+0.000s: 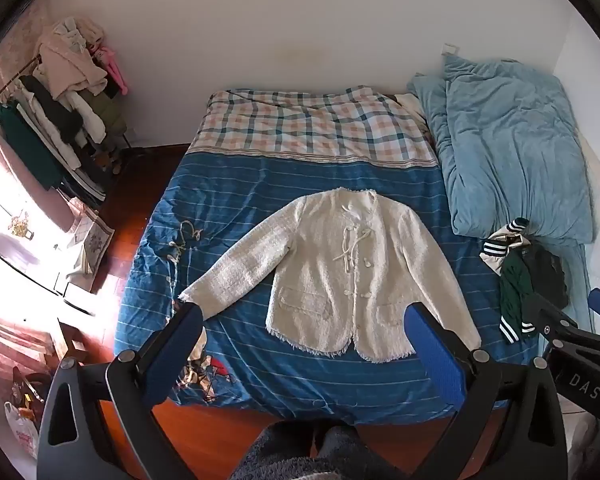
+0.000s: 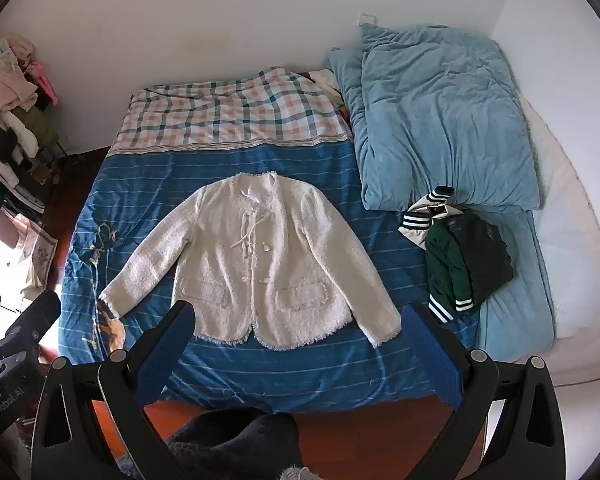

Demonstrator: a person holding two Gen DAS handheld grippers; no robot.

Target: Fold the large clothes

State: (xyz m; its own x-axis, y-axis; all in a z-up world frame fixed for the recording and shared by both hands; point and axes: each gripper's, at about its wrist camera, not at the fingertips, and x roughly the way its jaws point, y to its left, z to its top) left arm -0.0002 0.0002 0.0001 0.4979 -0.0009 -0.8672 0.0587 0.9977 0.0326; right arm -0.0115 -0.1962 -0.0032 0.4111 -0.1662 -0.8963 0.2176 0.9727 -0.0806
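The cream tweed button-front jacket [image 1: 352, 276] lies flat, front up, sleeves angled outward, on the blue striped bedspread [image 1: 228, 184]. The left gripper [image 1: 304, 344] is spread wide and holds nothing, above the bed's near edge. The right gripper [image 2: 296, 344] is likewise spread and unloaded. A dark green striped-cuff garment [image 2: 456, 256], apparently folded, rests beside a crumpled light blue duvet [image 2: 440, 120].
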